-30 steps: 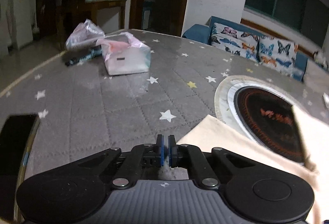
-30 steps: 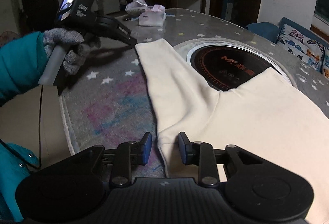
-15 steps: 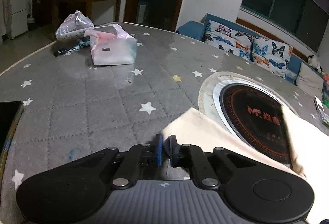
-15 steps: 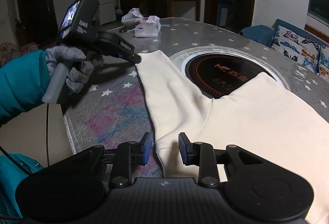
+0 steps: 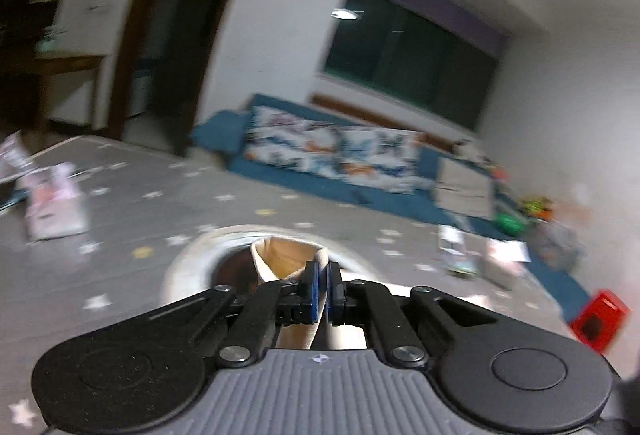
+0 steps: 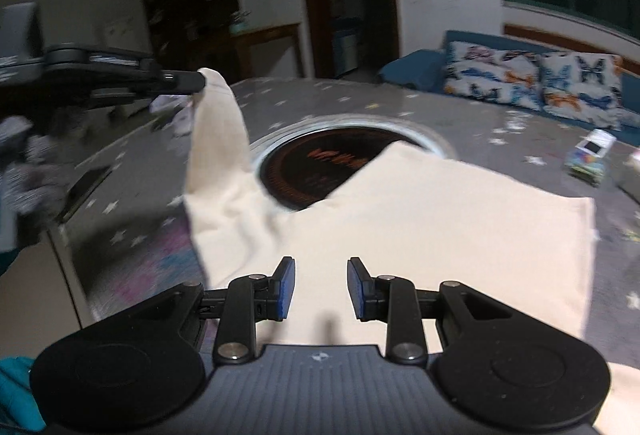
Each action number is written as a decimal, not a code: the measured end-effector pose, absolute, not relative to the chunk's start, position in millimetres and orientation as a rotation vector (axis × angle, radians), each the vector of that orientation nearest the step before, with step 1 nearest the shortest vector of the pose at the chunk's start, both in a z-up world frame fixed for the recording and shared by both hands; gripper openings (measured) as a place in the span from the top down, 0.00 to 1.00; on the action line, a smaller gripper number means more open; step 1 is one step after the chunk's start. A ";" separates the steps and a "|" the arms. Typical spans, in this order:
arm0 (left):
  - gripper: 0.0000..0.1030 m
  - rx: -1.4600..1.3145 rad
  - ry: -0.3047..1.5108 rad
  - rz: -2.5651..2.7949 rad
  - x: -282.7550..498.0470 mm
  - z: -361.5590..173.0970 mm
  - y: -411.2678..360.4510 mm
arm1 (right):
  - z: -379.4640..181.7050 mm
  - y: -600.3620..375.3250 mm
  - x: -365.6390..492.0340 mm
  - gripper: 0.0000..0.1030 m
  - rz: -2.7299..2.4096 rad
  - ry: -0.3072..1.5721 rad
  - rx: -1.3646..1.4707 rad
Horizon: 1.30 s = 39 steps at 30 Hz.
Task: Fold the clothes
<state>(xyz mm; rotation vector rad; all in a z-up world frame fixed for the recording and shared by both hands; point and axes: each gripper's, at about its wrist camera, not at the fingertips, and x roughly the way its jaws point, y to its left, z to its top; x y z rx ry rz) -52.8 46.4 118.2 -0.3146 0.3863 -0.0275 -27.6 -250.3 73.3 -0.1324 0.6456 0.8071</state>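
A cream garment [image 6: 440,219] lies spread on the grey star-patterned table [image 6: 328,103], partly over a round black cooktop [image 6: 320,163]. My left gripper [image 5: 322,277] is shut on the garment's sleeve end [image 5: 288,255] and holds it lifted off the table; in the right wrist view the left gripper [image 6: 200,77] shows at upper left with the sleeve [image 6: 216,139] hanging from it. My right gripper [image 6: 320,287] is open and empty, just above the garment's body near its front edge.
A dark phone [image 6: 86,181] lies at the table's left edge. Pink and white bags [image 5: 56,203] sit at the far left. Small boxes [image 6: 592,155] lie at the right. A blue sofa with butterfly cushions [image 6: 532,83] stands behind the table.
My left gripper has lifted the sleeve end off the table and swung right, towards the cooktop. My right gripper has moved right, over the garment's body, still open.
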 end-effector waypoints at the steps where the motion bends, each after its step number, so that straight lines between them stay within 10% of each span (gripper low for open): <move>1: 0.96 -0.307 0.382 -0.066 -52.6 122.3 35.8 | 74.2 -257.7 -26.1 0.73 0.787 0.640 -0.119; 16: 0.86 -0.202 0.619 -0.475 -22.8 68.9 -105.6 | 55.1 -354.9 -15.8 0.73 0.500 0.664 0.066; 35: 0.59 -0.059 0.705 -0.221 -72.8 29.1 -0.2 | 26.8 -327.6 0.7 0.73 0.522 0.755 0.036; 39: 0.61 -0.045 0.708 -0.243 -72.9 25.2 -3.3 | 27.5 -320.9 -1.8 0.90 0.517 0.755 0.003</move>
